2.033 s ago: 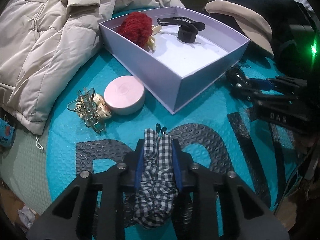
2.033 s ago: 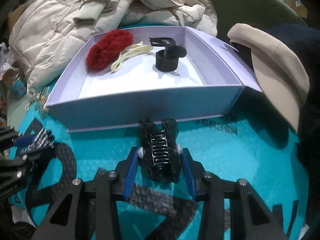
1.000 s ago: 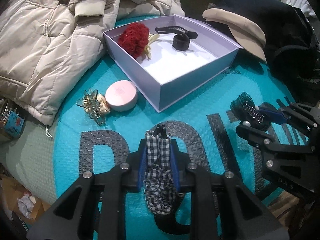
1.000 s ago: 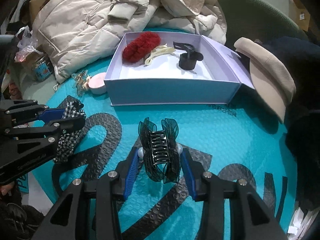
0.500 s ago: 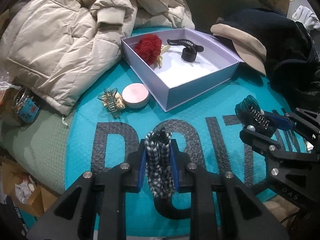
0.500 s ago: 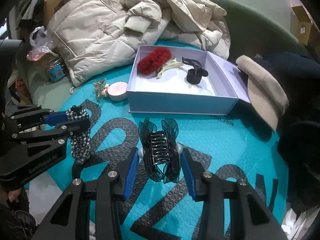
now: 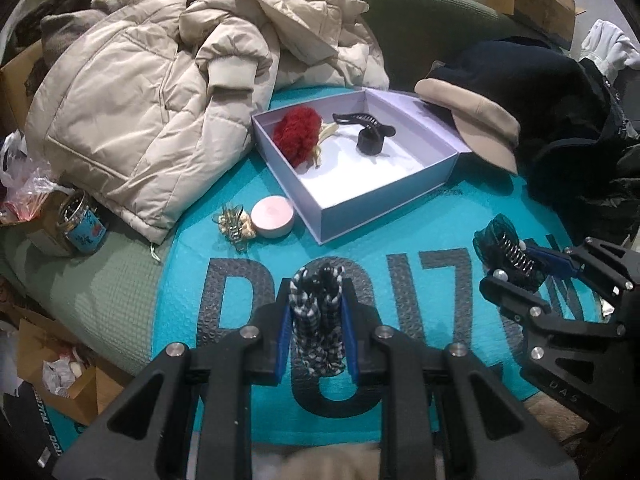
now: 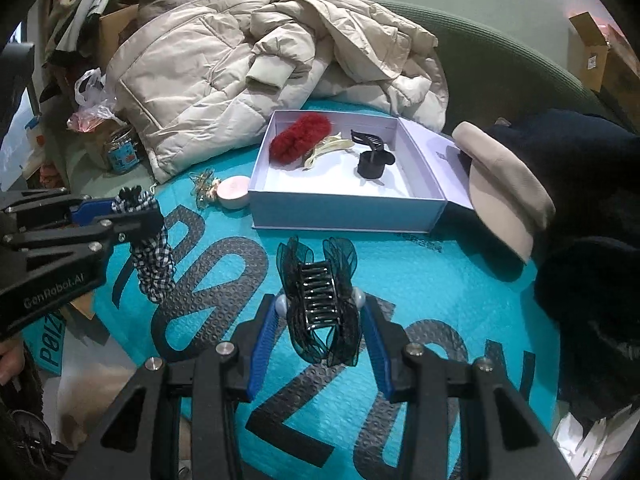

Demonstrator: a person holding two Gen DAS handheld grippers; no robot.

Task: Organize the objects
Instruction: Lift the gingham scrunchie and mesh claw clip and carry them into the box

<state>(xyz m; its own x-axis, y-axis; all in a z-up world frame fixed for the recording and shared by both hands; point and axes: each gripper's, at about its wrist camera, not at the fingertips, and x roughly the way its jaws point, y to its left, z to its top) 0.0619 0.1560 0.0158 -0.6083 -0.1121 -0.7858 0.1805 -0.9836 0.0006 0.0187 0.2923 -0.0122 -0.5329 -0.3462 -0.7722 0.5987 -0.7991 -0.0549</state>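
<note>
The left gripper (image 7: 317, 320) is clenched on a black-and-white checked fabric scrunchie (image 7: 318, 322), held above the teal bubble mailer with dark lettering (image 7: 400, 248). The right gripper (image 8: 322, 314) grasps a dark teal mesh-bow claw clip (image 8: 320, 300) over the same mailer. Ahead of both lies an open stretch of mailer, bounded by the near wall of the lilac open cardboard box (image 7: 384, 210). Inside the box sit a red fluffy scrunchie (image 7: 298, 134), a cream hair clip (image 8: 326, 148) and a black claw clip (image 7: 370, 136). A round pink tin (image 7: 274, 216) and a gold claw clip (image 7: 234, 226) lie just beside the box's left corner. A beige puffer jacket (image 7: 140, 112) crowds the far left and a beige cap (image 7: 476, 124) overlaps the right wall. Only the right wrist view shows a hand (image 8: 10, 360) at its left edge.
</note>
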